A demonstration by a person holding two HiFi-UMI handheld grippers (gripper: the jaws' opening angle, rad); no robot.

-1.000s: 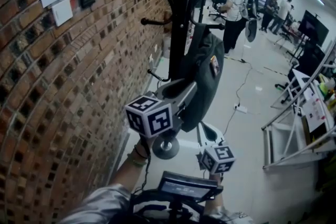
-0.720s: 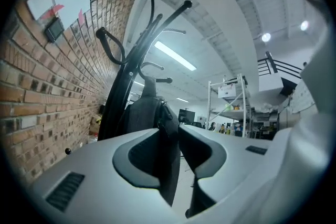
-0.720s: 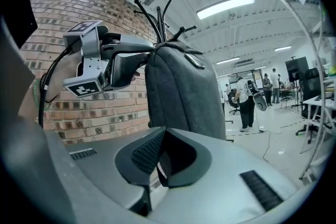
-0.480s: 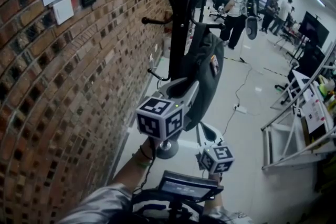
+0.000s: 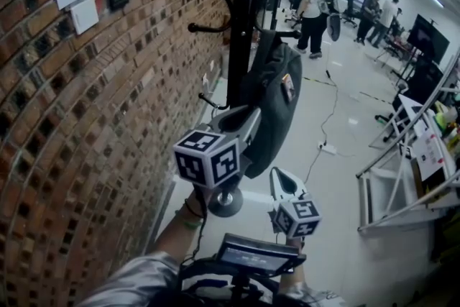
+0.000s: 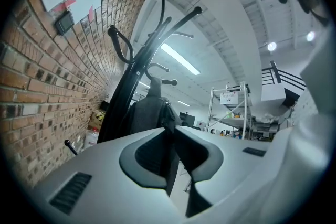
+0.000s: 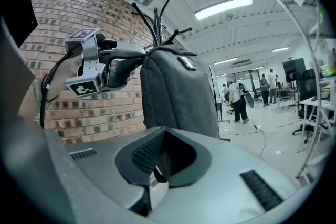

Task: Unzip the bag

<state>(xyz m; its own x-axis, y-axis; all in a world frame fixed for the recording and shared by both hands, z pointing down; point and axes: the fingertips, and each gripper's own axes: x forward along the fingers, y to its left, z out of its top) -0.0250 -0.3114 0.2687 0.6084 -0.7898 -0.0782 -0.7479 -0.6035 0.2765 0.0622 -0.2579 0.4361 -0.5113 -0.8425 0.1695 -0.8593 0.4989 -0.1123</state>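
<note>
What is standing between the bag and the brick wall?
The black coat rack pole stands between the bag and the brick wall. The bag hangs on the side of the pole away from the wall. The head view shows this best.

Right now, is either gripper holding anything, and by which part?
The left gripper appears to pinch the bag at its side edge; the right gripper holds nothing.
</note>
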